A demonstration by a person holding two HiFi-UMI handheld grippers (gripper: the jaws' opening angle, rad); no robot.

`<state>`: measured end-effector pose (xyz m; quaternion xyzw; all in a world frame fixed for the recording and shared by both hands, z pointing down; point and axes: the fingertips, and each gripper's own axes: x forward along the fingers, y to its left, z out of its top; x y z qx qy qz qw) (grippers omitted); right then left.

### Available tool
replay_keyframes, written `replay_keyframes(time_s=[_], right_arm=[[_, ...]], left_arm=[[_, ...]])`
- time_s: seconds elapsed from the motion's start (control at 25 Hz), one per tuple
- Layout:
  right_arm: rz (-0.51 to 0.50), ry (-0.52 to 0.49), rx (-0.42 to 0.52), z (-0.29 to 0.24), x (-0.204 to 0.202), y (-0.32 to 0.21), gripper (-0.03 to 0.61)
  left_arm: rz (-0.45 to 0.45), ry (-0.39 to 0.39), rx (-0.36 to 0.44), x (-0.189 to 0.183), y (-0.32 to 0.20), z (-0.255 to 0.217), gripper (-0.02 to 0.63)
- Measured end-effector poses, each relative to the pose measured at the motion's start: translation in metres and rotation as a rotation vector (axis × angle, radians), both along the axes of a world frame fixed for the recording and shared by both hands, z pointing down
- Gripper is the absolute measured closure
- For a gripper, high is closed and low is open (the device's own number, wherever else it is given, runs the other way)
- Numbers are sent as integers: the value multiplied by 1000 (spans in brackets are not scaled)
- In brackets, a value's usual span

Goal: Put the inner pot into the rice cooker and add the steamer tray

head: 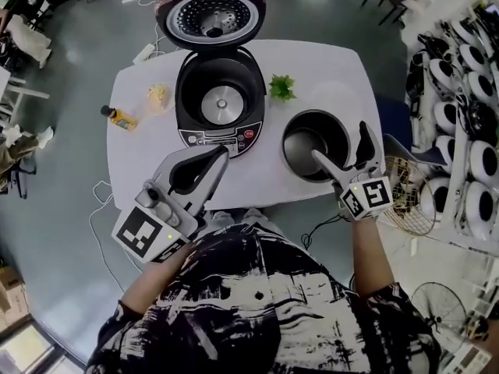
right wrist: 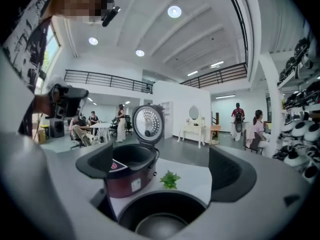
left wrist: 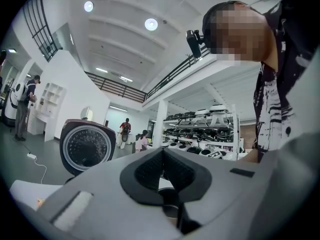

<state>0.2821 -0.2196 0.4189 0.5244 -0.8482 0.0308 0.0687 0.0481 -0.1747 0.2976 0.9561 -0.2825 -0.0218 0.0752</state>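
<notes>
since the rice cooker [head: 218, 137] stands with nothing in its well, no step of the task looks finished: both the inner pot and the steamer tray are left to place. nearest the person, the left claw [head: 221, 156] hangs over the near edge of the table [head: 132, 158], its pads pressed together with nothing between them. the right claw [head: 337, 140] is spread wide and grips nothing; it reaches over the near right side of the inner pot [head: 308, 142], one jaw above the pot's hollow and the other outside its wall, so the rim seems to sit between them, though i cannot tell whether either jaw touches it. the pot rests on the table just to the right of the cooker, upright, dark inside and holding nothing that shows. in the cooker itself only the round metal heating plate is visible at the bottom. its lid [head: 210, 12] is swung fully up at the far side, leaving the way in clear. a small green plant [head: 281, 86] stands between cooker and pot towards the back, and a yellow bottle [head: 118, 117] lies to the cooker's left. i can make out no steamer tray for certain. the likely next job is closing on the rim and lifting the pot across.
</notes>
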Motion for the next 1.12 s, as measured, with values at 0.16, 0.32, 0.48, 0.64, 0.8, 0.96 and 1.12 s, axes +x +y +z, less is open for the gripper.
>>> replay_keyframes(time_s=[0.16,0.32,0.48,0.64,0.8,0.96,1.12], right_arm=[[126,87,-146,54,58,-11,28],[197,124,-337,125,97,-20,28],[232,93,-547,187,115,-23,28],[252,67,-715,229,123,-26,28],[260,65,-870,262,128,-23,29],[264,155,-1067,287,137,-9,132],[278,245,-1244,304,145,5,562]], left_arm=[[34,24,-16,-1,-17,8,609],[47,16,-33,-9,-28,19,609],[43,21,-46,-19,-38,25,609],[34,23,-57,-27,-46,29,609],[14,24,-65,-36,-50,33,609],[-8,26,-66,-45,-54,32,609],[-24,27,-63,-51,-54,31,609]])
